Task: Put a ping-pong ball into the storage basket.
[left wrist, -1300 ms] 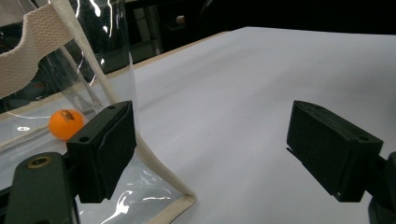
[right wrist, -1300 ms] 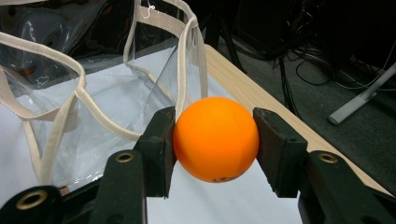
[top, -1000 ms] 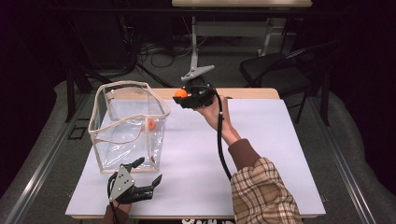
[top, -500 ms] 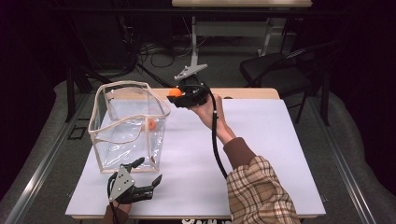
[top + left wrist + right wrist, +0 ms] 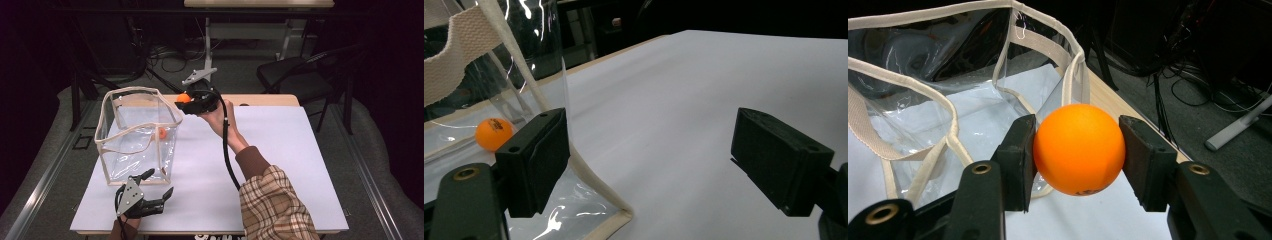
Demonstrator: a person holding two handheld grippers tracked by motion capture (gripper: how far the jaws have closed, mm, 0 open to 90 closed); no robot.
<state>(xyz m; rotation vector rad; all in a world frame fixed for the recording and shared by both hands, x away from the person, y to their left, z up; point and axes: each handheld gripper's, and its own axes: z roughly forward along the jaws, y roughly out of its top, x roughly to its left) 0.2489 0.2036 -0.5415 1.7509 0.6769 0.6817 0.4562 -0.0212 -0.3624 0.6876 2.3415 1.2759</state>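
Note:
My right gripper point(image 5: 186, 101) is raised beside the far right corner of the clear bag point(image 5: 136, 134), shut on an orange ball point(image 5: 183, 98). In the right gripper view the orange ball point(image 5: 1079, 148) is pinched between both pads, with the clear bag's open top point(image 5: 955, 70) just beyond. Another orange ball point(image 5: 162, 132) lies inside the bag; this second ball point(image 5: 494, 133) shows through the plastic in the left gripper view. My left gripper point(image 5: 160, 186) rests open near the table's front edge, by the clear bag's point(image 5: 519, 65) near corner, nothing between its jaws.
The white table top point(image 5: 280, 160) stretches wide to the right of the bag. A dark chair point(image 5: 300, 75) stands behind the table's far right, and cables lie on the floor at the back. The cable from my right gripper hangs down along the forearm.
My right gripper has carried the orange ball a little to the left and farther back, closer to the bag's far right corner. The left gripper has not moved.

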